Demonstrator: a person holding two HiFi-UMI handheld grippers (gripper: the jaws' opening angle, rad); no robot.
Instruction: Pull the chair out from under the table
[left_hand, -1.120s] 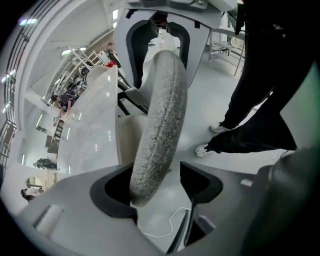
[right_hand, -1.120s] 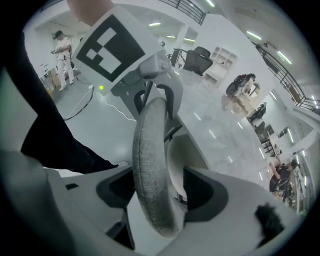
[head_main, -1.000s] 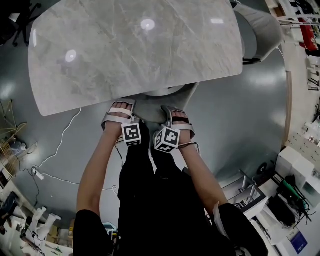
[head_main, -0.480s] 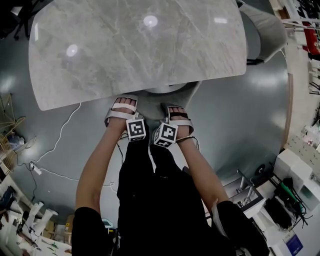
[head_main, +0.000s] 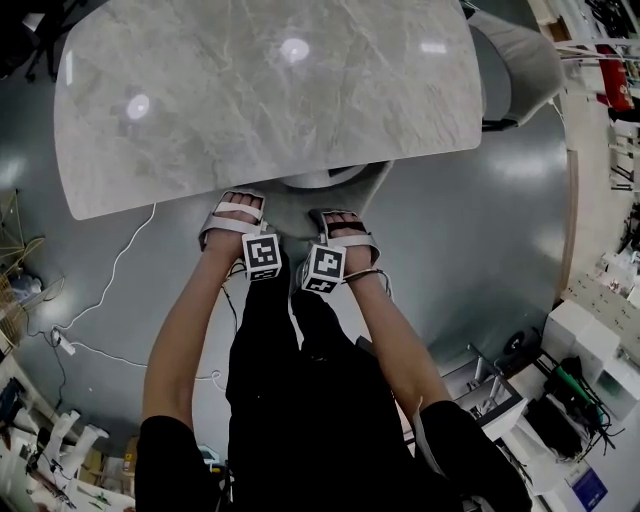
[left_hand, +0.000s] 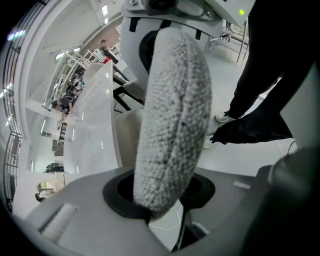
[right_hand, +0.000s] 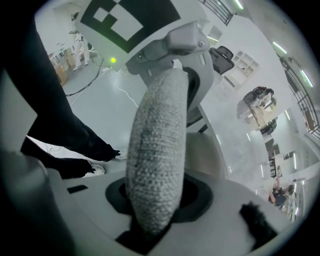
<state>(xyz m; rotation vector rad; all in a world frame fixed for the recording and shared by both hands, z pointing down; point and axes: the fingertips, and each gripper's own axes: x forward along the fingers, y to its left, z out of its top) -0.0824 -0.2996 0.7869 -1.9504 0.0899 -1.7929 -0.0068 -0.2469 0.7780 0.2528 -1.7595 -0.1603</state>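
Note:
A grey fabric chair (head_main: 298, 208) is tucked under the marble table (head_main: 270, 90); only the top of its backrest shows past the table's near edge. My left gripper (head_main: 232, 216) and right gripper (head_main: 343, 226) both sit over that rim, side by side. In the left gripper view the fuzzy backrest rim (left_hand: 172, 125) fills the gap between the jaws. The right gripper view shows the same rim (right_hand: 157, 155) clamped there. The jaws of both grippers have just been closing with the rim between them.
A second grey chair (head_main: 520, 62) stands at the table's far right corner. White cables (head_main: 118, 290) trail over the floor on the left. Shelves and equipment (head_main: 585, 350) crowd the right side. The person's legs (head_main: 300, 380) are right behind the chair.
Both grippers stay on the backrest rim. The right one has sunk a little onto it and its marker cube has rolled slightly.

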